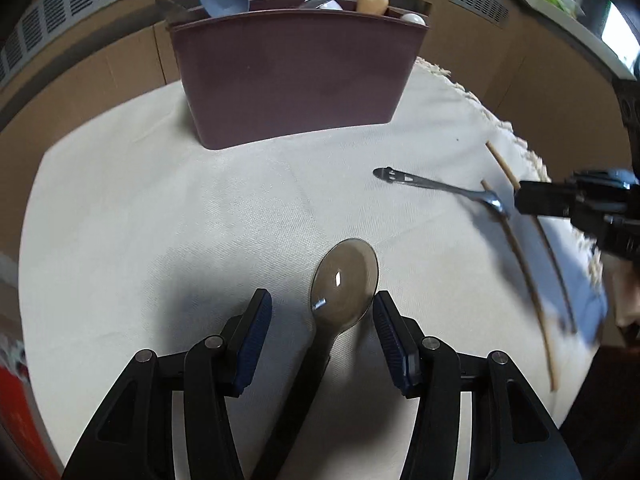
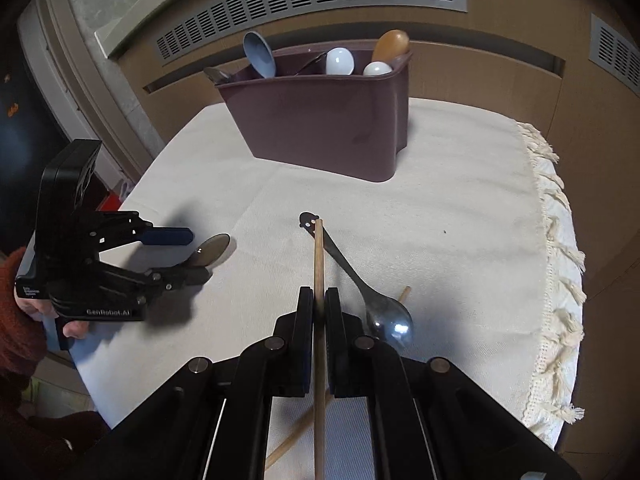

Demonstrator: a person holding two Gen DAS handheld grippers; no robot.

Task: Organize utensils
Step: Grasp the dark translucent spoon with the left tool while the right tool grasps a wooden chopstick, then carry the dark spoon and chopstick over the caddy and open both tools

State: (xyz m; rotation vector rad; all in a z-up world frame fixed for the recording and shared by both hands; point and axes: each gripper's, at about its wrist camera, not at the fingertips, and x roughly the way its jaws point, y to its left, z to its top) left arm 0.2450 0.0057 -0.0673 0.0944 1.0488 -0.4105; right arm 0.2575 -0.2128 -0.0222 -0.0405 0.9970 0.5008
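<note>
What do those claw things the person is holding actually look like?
Each claw is matte black plastic with jointed linkage arms and silver pivot pins. The left claw has ribbed dark-blue finger pads, and its body reads "GenRobot.AI". The right claw looks alike. A rust-red sleeve shows.

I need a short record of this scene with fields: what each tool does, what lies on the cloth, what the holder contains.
left tool: open, fingers either side of grey spoon on the cloth
right tool: shut on chopstick
cloth: metal spoon, second chopstick partly under it
holder: blue, white and wooden spoons upright
</note>
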